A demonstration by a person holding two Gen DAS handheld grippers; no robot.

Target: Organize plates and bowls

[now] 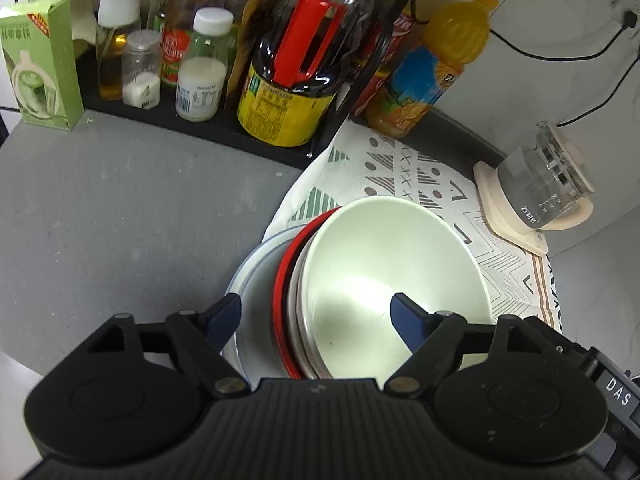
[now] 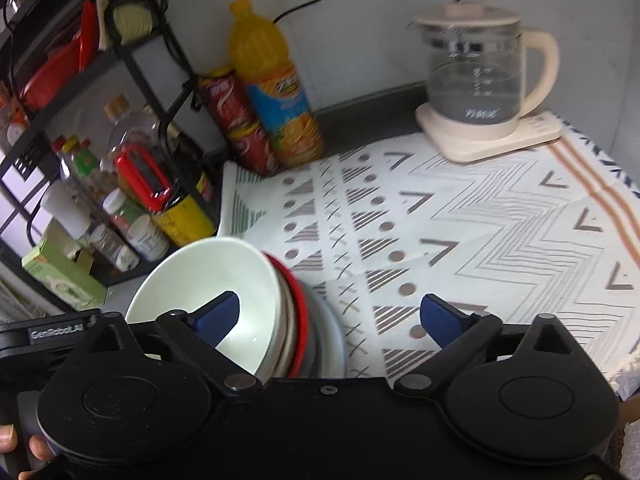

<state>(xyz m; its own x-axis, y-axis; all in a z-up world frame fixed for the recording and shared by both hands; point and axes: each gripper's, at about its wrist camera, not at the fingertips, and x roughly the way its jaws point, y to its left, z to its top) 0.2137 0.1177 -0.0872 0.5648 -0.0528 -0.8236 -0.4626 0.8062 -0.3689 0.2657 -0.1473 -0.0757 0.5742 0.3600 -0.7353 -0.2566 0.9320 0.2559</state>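
Just below your two grippers, at the near edge of the patterned cloth (image 2: pixel 460 216), sits the nested stack: a pale green bowl (image 1: pixel 384 272) on top, a whitish dish under it, then a red plate (image 1: pixel 282 280), with a grey-blue plate (image 1: pixel 248 276) at the bottom. The bowl sits off-centre on the stack and looks a little tilted.

Your left gripper (image 1: pixel 316 320) has its jaws spread wide, one blue pad outside the stack's rim and the other over the bowl's hollow, neither pressing on anything. Your right gripper (image 2: pixel 330 314) is spread wide too, one pad over the bowl's inside, the other above bare cloth; nothing is clamped.

This reads as a release: the stack looks set down and both tools are free of it. If more dishes remain, none show here. Your next move calls for lifting clear without clipping the bowl's rim, and perhaps nudging the bowl square.

Farther off, the glass kettle (image 2: pixel 476 76) stands on its base, and the orange juice bottle (image 2: pixel 276 88) and condiment rack (image 1: pixel 192 116) line the wall.
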